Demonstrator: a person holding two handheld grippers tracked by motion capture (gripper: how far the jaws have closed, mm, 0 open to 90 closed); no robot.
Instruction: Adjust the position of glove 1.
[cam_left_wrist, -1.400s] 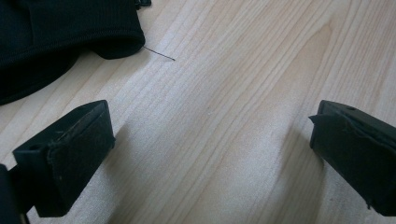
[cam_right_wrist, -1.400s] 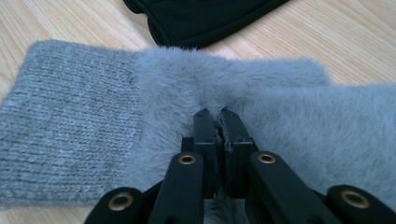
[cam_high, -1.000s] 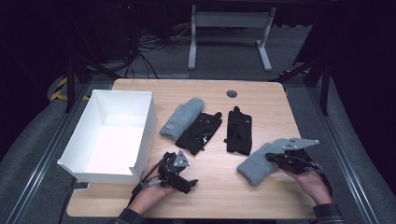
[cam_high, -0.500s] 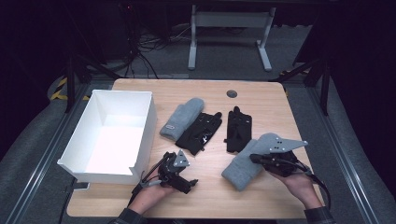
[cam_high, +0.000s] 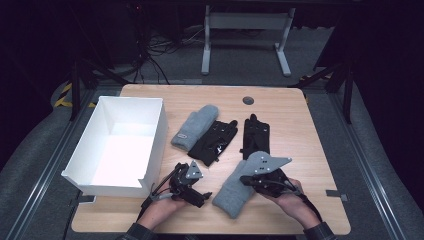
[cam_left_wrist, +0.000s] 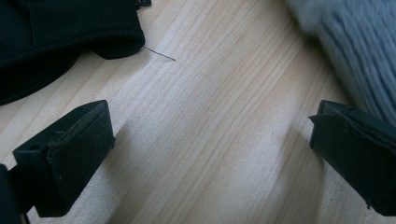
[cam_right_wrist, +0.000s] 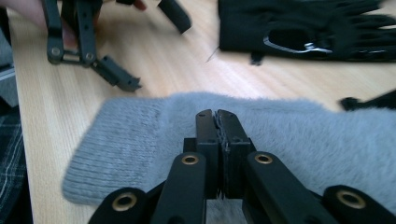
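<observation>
A grey mitten (cam_high: 230, 196) lies near the table's front edge, and my right gripper (cam_high: 244, 179) is shut on its upper side. In the right gripper view the jaws (cam_right_wrist: 217, 119) are pressed together over the mitten's (cam_right_wrist: 135, 135) fuzzy fabric. My left gripper (cam_high: 199, 189) rests just left of that mitten, open. In the left gripper view (cam_left_wrist: 210, 130) bare wood lies between its jaws, with the mitten's cuff (cam_left_wrist: 359, 60) at the upper right. A second grey mitten (cam_high: 195, 126) and two black gloves (cam_high: 215, 142) (cam_high: 255, 135) lie mid-table.
A white open box (cam_high: 150, 150) stands on the table's left side, close to my left gripper. A dark round grommet (cam_high: 248, 100) sits near the far edge. The left hand's gripper (cam_right_wrist: 84, 42) shows beyond the mitten in the right gripper view, with a black glove (cam_right_wrist: 299, 32) behind.
My right gripper has moved left and a little toward the front, dragging the grey mitten with it, close to the left gripper. The left gripper has stayed put.
</observation>
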